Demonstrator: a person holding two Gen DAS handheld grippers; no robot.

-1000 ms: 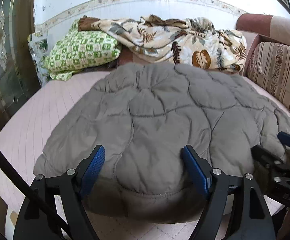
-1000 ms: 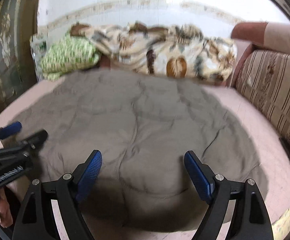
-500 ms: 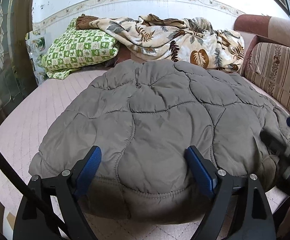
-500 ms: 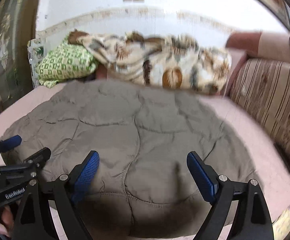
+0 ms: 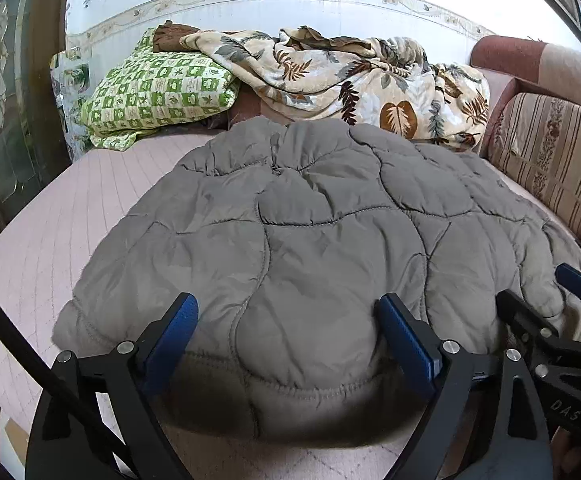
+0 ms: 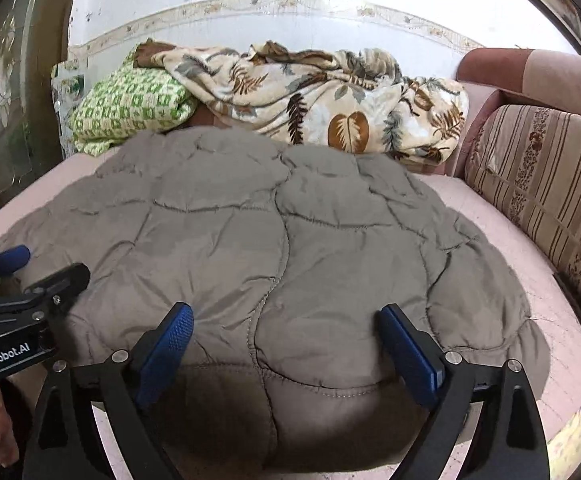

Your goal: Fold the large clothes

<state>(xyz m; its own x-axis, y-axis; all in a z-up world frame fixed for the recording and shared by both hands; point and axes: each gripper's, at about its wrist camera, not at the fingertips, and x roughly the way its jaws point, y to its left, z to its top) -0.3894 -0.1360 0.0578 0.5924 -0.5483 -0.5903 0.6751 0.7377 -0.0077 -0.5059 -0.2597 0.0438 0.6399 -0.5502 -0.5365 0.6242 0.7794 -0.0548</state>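
Jaws of left gripper (image 5: pixel 286 334) and right gripper (image 6: pixel 286 336): just opening, wide, gripping nothing. Grey quilted coat (image 5: pixel 310 248): on bed (image 5: pixel 70 216), near hem between and below both. Folding: seemingly begun, more folds probably left.

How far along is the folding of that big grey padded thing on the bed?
The grey quilted garment lies in a compact puffy slab on the pink bed, so some folding looks done. Nothing is in hand: the left tool and right tool have just been opening, their pads off the fabric at its near hem. Any further fold or tidying remains; I can't tell how many.
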